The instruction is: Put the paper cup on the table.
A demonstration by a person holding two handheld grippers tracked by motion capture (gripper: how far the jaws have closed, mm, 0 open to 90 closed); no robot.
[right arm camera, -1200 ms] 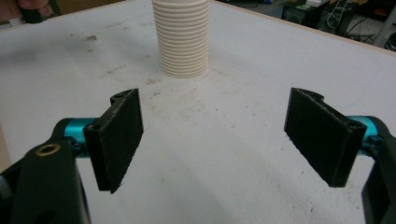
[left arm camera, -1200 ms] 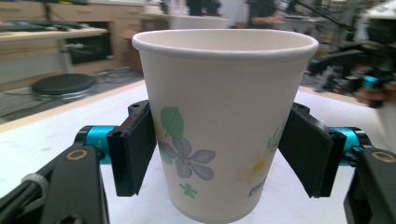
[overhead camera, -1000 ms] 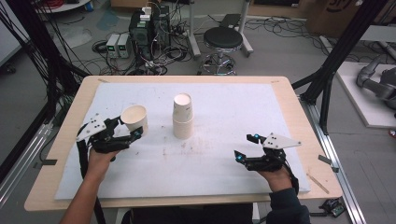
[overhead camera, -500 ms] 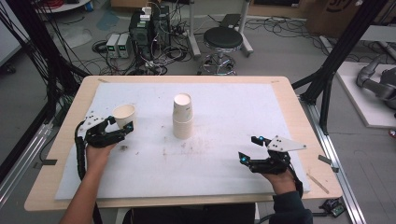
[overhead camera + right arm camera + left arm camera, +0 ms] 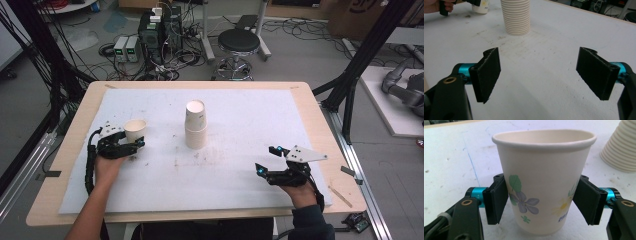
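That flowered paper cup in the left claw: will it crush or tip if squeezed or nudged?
The paper cup looks thin-walled and empty, so probably light and easily dented by the left claw. Tall with a narrow base, it may tip if nudged near the rim.

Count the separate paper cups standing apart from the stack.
1: the flower-printed white paper cup stands upright on the white table cover, between the left gripper pads; the ribbed cup stack nests uncountable cups.

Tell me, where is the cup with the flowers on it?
The flowered cup stands upright on the left side of the white mat in the high view, between the jaws of the left gripper, left of the stack of cups.
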